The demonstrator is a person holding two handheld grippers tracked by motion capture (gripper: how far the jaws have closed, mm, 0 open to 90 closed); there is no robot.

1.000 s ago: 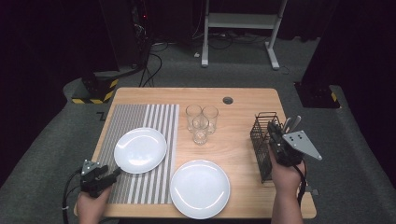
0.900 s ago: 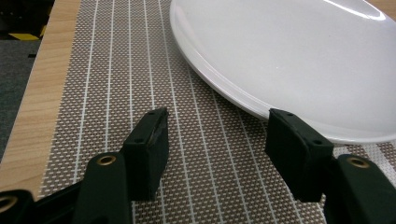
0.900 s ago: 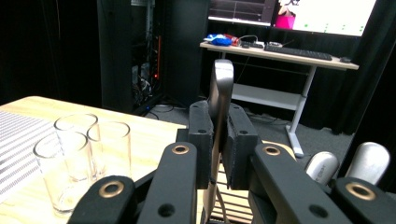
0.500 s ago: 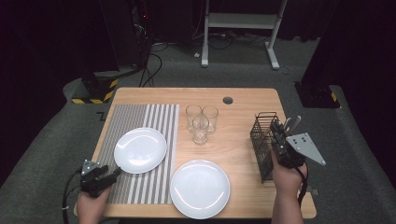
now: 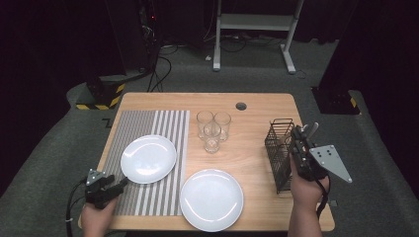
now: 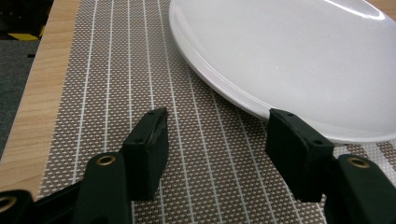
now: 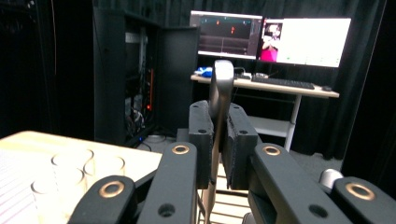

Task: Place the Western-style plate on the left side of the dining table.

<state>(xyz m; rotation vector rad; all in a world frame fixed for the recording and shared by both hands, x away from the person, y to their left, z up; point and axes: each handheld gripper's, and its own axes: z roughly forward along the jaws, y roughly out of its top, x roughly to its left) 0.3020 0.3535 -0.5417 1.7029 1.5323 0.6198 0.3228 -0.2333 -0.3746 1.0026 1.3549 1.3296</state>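
The wooden worktop [image 5: 257,106] carries a striped placemat [image 5: 148,123] on its left half. On this placemat lies one white plate [image 5: 148,158], and a second white plate [image 5: 211,199] lies at the near edge of the worktop, just right of the placemat and partly over its border. Near the middle, a little toward the far side, three clear glasses [image 5: 213,129] stand close together in a small group. On the right side stands a black wire basket [image 5: 279,153], upright, and the handle of another utensil [image 5: 313,129] rises just beside the right gripper. The right gripper [image 7: 219,123] is above the right edge of this basket, and its jaws are clenched on the metal handle of a utensil [image 7: 220,88], which stands upright between them; which kind of utensil it is I cannot tell, because its lower end is hidden. The left gripper [image 6: 217,135] is low over the placemat at the near left corner of the worktop, with its jaws spread wide and nothing between them; its right jaw is just beside the rim of the plate on the placemat.
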